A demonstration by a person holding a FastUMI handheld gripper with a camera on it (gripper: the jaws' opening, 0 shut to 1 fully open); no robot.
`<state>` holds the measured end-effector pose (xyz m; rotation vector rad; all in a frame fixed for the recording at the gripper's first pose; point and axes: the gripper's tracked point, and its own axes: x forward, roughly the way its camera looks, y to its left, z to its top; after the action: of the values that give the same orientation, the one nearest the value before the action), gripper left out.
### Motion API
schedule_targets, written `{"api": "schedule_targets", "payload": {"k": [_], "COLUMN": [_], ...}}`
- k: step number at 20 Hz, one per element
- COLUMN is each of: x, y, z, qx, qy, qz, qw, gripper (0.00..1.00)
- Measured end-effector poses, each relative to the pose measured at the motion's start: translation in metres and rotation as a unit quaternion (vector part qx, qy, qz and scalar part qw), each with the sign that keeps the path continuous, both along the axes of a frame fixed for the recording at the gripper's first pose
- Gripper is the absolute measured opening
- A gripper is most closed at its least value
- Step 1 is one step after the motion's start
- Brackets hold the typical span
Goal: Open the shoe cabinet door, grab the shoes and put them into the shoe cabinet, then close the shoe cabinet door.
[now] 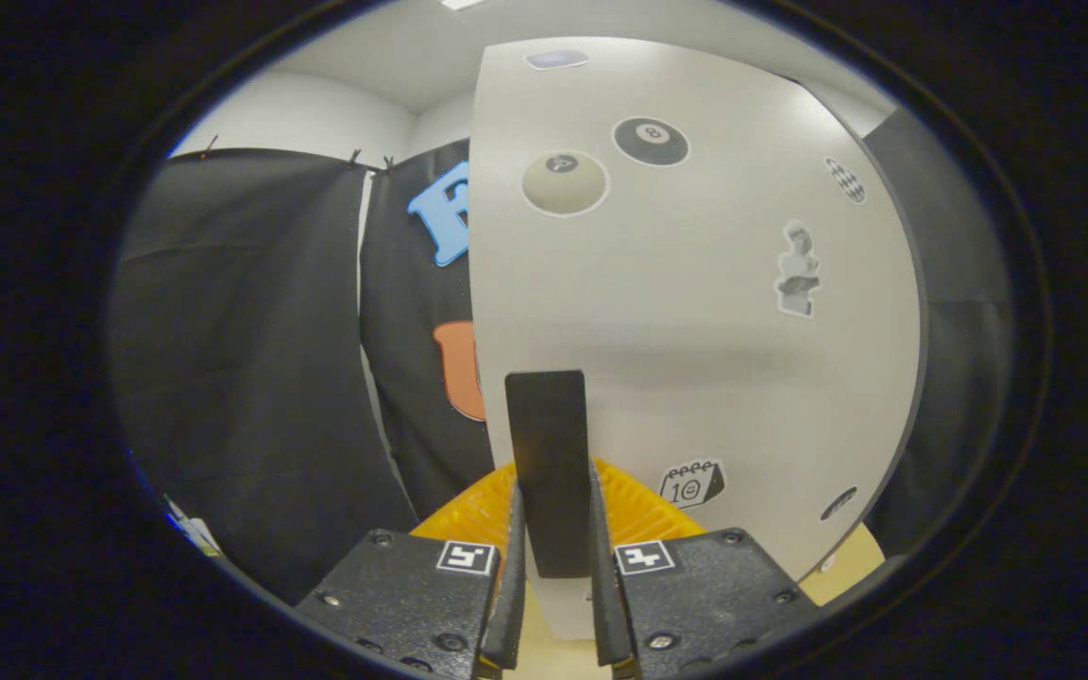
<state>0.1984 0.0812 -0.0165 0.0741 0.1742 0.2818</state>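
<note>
**Fingers clamped on the cabinet door handle**

The gripper point(553, 557) held its two fingers point(512, 576) pressed against either side of a flat, dark rectangular handle point(549, 453), which stood upright between them and rose just ahead of their tips toward twelve o'clock. Both fingers touched the handle, one on each flank, so the grip was a pinch on it.

The handle sat on the pale, smooth shoe cabinet door point(695, 331), a broad panel that stretched from directly ahead of the fingers up to twelve o'clock and over to about three o'clock. Its left edge ran upward just at eleven o'clock from the handle. Several stickers dotted the door: a black eight-ball sticker point(651, 141) near one o'clock, a cream-coloured ball sticker point(564, 182) just beside it toward twelve o'clock, a small grey statue sticker point(798, 270) at two o'clock, and a calendar sticker point(692, 484) just beside the handle at three o'clock.

A ribbed orange plastic object point(473, 515) showed low behind the fingers, on both sides of the handle; what it was could not be told. A light wooden surface point(846, 567) lay at four o'clock beneath the door. Black cloth point(251, 359) hung from nine to eleven o'clock, beyond the door's left edge.
</note>
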Motion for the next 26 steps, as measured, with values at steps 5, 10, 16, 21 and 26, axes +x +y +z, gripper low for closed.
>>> {"api": "schedule_targets", "payload": {"k": [5,10,16,21,26], "x": [-0.055,-0.066,-0.082,-0.091,-0.101], "y": [-0.024,-0.033,-0.051,-0.066,-0.085], "z": [0.001,-0.001,-0.001,0.002,0.005], "qx": [-0.005,-0.015,-0.017,-0.018,-0.014], "qy": [0.019,0.021,0.021,0.015,0.009], "qz": [0.042,0.071,0.086,0.082,0.065], "qw": [0.999,0.997,0.996,0.996,0.998], "gripper": [0.33,0.33,0.33,0.33,0.30]}}
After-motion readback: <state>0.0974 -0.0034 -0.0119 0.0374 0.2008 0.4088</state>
